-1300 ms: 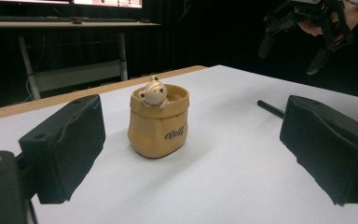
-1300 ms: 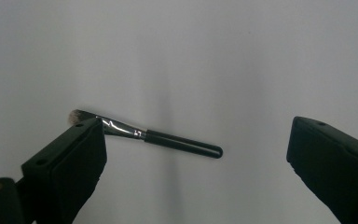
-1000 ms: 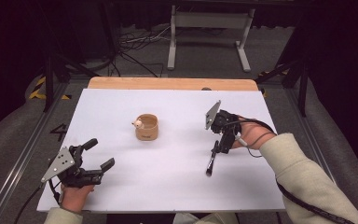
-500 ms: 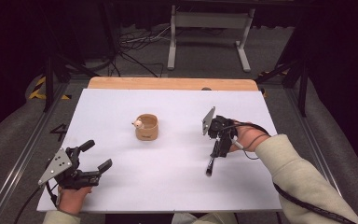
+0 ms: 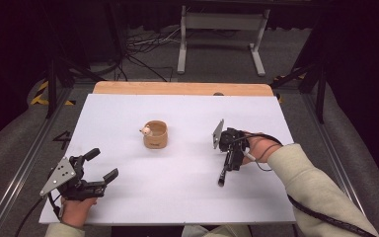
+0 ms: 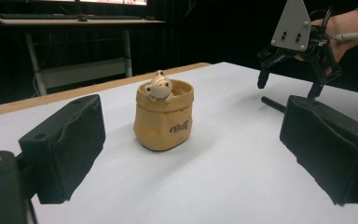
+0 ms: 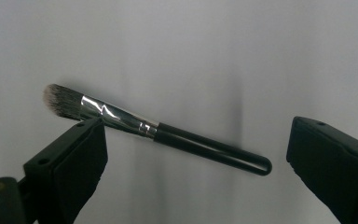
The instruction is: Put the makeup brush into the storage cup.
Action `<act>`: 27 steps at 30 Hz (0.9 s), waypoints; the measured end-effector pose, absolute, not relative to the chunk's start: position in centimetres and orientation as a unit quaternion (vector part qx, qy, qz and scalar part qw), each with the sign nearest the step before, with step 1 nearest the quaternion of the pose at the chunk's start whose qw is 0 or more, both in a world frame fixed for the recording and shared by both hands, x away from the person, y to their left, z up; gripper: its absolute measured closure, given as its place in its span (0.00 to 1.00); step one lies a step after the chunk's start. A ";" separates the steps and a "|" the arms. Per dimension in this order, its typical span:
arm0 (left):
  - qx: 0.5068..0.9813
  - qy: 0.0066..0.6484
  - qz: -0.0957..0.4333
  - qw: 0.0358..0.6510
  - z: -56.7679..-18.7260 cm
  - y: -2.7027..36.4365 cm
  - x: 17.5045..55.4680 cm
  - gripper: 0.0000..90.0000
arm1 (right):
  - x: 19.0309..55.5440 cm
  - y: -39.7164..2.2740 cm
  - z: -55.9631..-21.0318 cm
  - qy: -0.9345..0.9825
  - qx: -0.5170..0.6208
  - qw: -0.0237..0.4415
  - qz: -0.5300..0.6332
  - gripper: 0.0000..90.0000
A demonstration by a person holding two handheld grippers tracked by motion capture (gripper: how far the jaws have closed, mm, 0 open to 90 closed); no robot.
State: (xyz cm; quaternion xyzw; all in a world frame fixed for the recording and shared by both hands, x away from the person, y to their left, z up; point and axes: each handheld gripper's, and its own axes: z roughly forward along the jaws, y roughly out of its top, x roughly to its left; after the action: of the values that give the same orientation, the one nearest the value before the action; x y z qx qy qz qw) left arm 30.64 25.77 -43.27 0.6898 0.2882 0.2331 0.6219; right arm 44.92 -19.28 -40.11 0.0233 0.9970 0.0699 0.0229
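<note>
A black-handled makeup brush [image 7: 168, 135] with a silver ferrule and grey bristles lies flat on the white table [image 5: 177, 197]. My right gripper [image 7: 198, 175] hangs just over it, open, with one jaw on each side of the brush and neither touching it. From above, the right gripper [image 5: 233, 159] covers the bristle end and the brush handle [image 5: 222, 177] sticks out toward the near edge. A tan pouch-shaped cup [image 5: 155, 136] with a small bear figure [image 6: 159, 87] on its rim stands mid-table. My left gripper [image 5: 102, 164] rests open near the front left, facing the cup [image 6: 163, 121].
A bare wooden strip [image 5: 182, 88] runs along the table's far edge. Beyond it are a metal stand [image 5: 222, 29] and floor cables [image 5: 143, 47]. Metal rails [image 5: 24, 163] flank the table. Wide bare white surface lies between the cup and both grippers.
My right gripper has come down and slightly nearer over the brush, which has stayed put. The left gripper has barely shifted.
</note>
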 end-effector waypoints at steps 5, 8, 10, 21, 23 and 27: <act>0.690 0.288 0.233 0.622 -43.3 25.8 30.7 0.08 | 45.0 -19.4 -40.6 0.997 0.028 0.013 0.067 0.06; 0.690 0.289 0.231 0.622 -43.3 25.8 30.7 0.08 | 45.2 -19.5 -41.1 0.998 0.024 0.009 0.055 0.06; 0.690 0.288 0.231 0.623 -43.3 25.8 30.7 0.09 | 45.2 -19.5 -41.3 0.998 0.025 0.007 0.055 0.06; 0.688 0.296 0.233 0.621 -43.3 25.8 30.7 0.09 | 45.2 -19.5 -41.9 0.999 0.017 -0.005 0.047 0.07; 0.687 0.296 0.233 0.621 -43.3 25.8 30.7 0.09 | 45.1 -19.5 -42.1 0.999 0.016 -0.008 0.044 0.07; 0.687 0.296 0.234 0.621 -43.3 25.8 30.7 0.09 | 45.1 -19.4 -42.3 0.999 0.013 -0.011 0.036 0.08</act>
State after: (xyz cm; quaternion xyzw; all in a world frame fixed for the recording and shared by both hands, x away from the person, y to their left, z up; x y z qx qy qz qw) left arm 30.69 25.83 -43.29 0.6875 0.2959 0.2335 0.6207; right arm 45.06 -19.44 -42.33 0.0131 0.9992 0.0360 -0.0107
